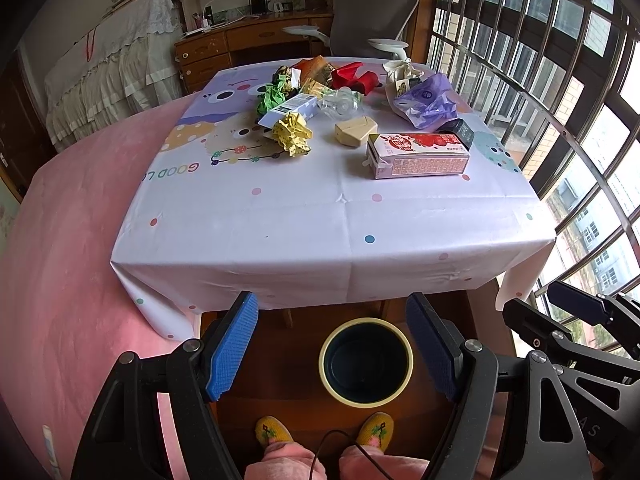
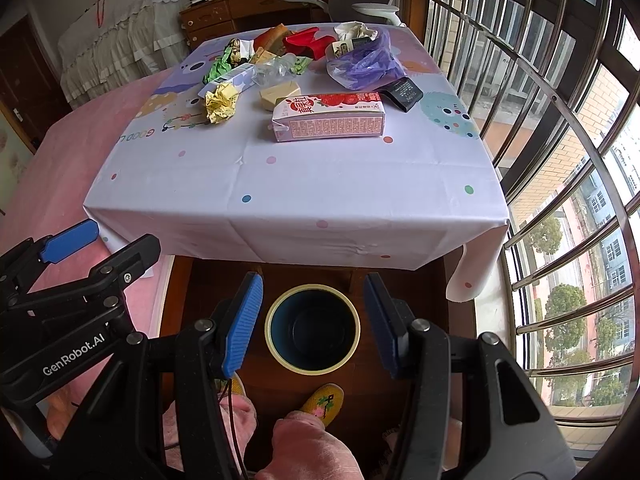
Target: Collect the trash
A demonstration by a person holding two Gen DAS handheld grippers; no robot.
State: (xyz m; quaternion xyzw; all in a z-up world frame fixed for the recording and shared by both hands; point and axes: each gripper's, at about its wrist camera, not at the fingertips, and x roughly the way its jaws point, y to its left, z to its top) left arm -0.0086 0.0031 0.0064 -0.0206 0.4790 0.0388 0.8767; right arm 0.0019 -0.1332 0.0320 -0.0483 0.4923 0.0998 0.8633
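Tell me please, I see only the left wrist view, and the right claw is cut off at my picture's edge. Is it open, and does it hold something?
Observer: The right claw is open and empty. It hangs over the bin on the floor in front of the table.
Operator: Thank you. The black box behind the milk carton is half hidden for me. How does it lie?
Observer: The black box lies flat with its printed face up, by the far right corner of the milk carton. I cannot tell whether they touch.
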